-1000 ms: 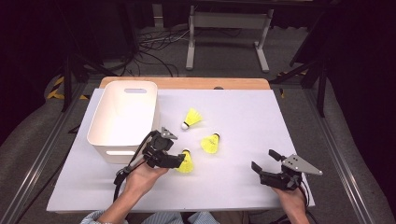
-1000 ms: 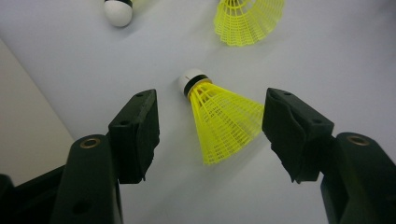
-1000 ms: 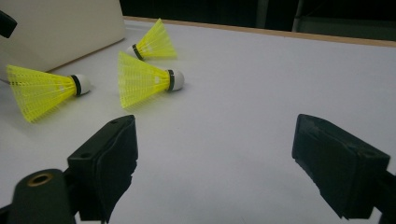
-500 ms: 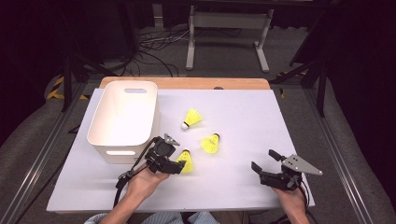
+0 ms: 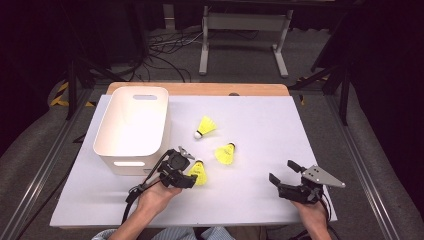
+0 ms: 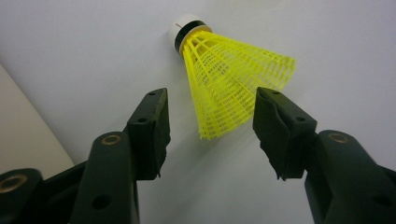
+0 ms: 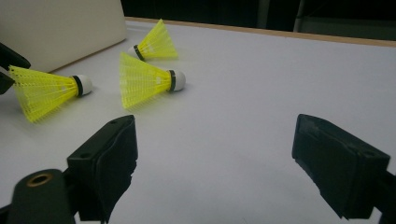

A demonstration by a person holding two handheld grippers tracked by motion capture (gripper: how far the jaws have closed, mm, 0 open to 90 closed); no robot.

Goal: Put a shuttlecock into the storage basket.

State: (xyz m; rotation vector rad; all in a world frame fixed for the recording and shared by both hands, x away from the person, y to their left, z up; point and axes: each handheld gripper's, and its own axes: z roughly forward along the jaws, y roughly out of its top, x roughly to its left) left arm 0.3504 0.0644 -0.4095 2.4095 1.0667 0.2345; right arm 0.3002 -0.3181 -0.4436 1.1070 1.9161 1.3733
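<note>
Left gripper (image 5: pixel 192 172), lower centre-left of the high view: jaws apart, straddling the skirt of the nearest yellow shuttlecock (image 6: pixel 229 79) without pressing it; they have just been closing in on it. Compared with a second ago, this gripper sits slightly lower in the high view, nearer the shuttlecock (image 5: pixel 200 172), which has not moved. Its cork points to the top of the left gripper view. Right gripper (image 5: pixel 285 176), lower right: jaws wide apart over bare white table (image 5: pixel 260 125), unchanged. Second shuttlecock (image 5: pixel 226 153) and third shuttlecock (image 5: pixel 205 126) lie above, unchanged. White bin (image 5: pixel 132 125) sits at upper left.
</note>
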